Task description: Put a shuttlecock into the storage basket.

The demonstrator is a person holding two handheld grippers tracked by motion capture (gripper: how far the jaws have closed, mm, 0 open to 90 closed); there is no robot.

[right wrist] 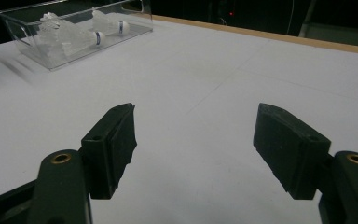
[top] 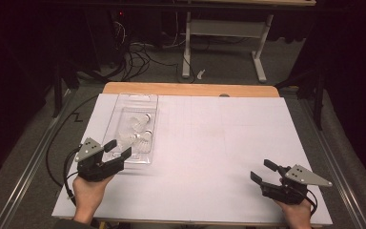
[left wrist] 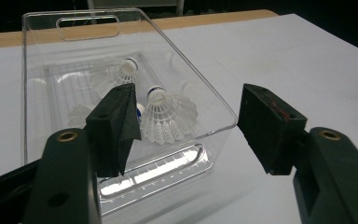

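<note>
Left gripper [top: 118, 149]: jaws apart, holding nothing, at the near end of the clear bin [top: 119, 109].
Bin: long axis runs straight ahead of this gripper.
Shuttlecocks [left wrist: 161, 116]: inside the bin, one cork pointing away.
Right gripper [top: 264, 170]: jaws apart, holding nothing, well apart from the bin.

Left jaw hides part of one shuttlecock [left wrist: 161, 116] in the box [left wrist: 200, 93].

no readable text, labels, brands, numbers or signs on anything, markings too small or blurred
</note>
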